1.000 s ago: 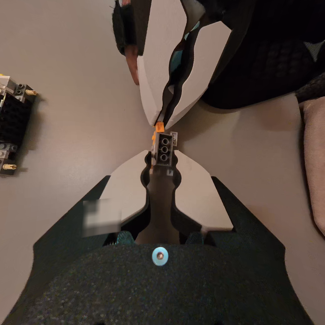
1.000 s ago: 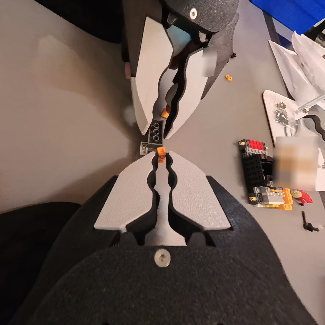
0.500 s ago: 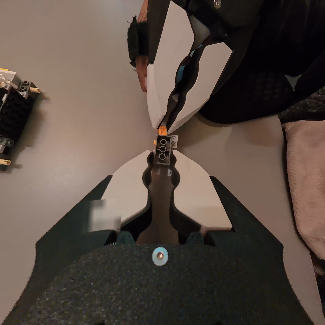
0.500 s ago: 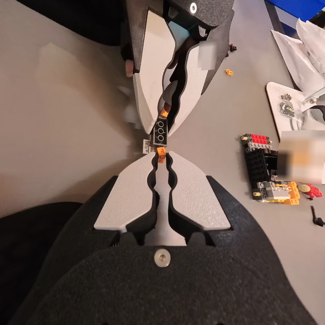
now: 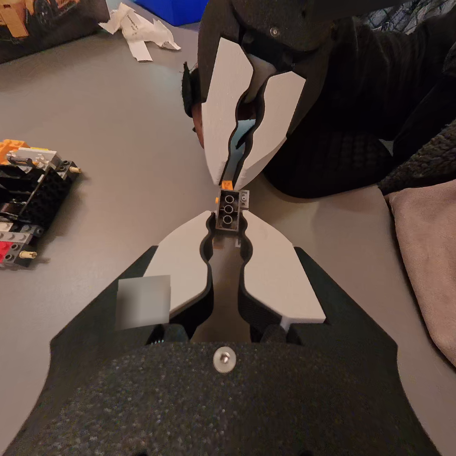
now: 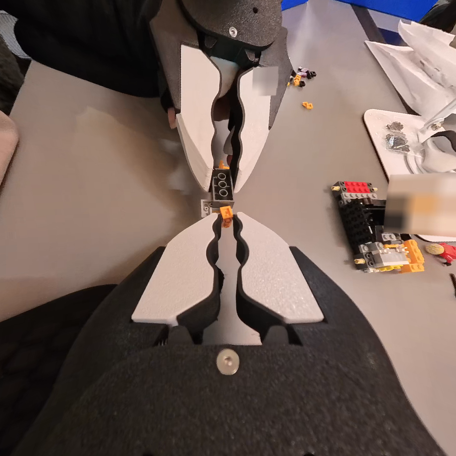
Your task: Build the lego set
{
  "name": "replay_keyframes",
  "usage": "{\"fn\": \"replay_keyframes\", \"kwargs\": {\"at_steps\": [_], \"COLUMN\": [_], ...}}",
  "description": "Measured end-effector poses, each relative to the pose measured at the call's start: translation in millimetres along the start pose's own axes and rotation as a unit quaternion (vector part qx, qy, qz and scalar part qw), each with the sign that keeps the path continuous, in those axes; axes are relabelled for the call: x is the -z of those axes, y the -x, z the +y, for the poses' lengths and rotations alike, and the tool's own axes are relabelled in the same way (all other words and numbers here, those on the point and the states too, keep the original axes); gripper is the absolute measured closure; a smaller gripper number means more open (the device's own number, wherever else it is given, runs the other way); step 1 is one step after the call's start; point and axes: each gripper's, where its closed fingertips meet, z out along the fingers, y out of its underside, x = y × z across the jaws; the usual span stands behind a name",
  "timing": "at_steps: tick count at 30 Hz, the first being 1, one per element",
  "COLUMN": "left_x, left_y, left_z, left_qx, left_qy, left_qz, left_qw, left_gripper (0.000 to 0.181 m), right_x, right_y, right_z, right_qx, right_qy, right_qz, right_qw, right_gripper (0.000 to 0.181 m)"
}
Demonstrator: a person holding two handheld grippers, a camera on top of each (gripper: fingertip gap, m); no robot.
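Left tongs [image 5: 228, 217] clamping one dark brick [image 5: 228, 211], right tongs [image 6: 227, 217] pinching one orange piece [image 6: 226, 212]

Crumpled white paper [image 5: 145, 34] is seen toward the far edge of the grey worktop [image 5: 118, 118], with a blue box [image 5: 177, 11] just behind it. A dark printed carton [image 5: 44, 22] is seen at the far left corner. A white board [image 6: 385, 145] carrying clear bags of small dark parts [image 6: 397, 140] is laid near the right edge. A beige cushion [image 5: 429, 259] is pressed against the worktop's near right edge.
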Motion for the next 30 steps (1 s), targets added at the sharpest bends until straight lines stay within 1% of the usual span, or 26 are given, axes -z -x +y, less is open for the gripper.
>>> {"fn": "replay_keyframes", "kwargs": {"at_steps": [11,18,30], "left_x": [-0.1,-0.5,0.6], "left_y": [0.1,2.5,3.4], "left_z": [-4.1,-3.6,-5.1], "left_qx": [-0.006,0.008,0.019], "left_qy": [-0.016,-0.018,-0.025], "left_qz": [-0.004,-0.006,-0.004], "left_qw": [1.000,1.000,1.000], "left_gripper": [0.163,0.163,0.164], "right_x": [3.2,2.6,4.5], "right_y": [-3.0,-6.5,-7.2], "right_z": [-1.3,-0.3,-2.5], "right_qx": [-0.013,-0.014,-0.013], "right_qy": [0.006,0.014,0.010], "right_qz": [0.006,0.020,0.023], "right_qw": [1.000,1.000,1.000], "right_gripper": [0.172,0.171,0.171]}}
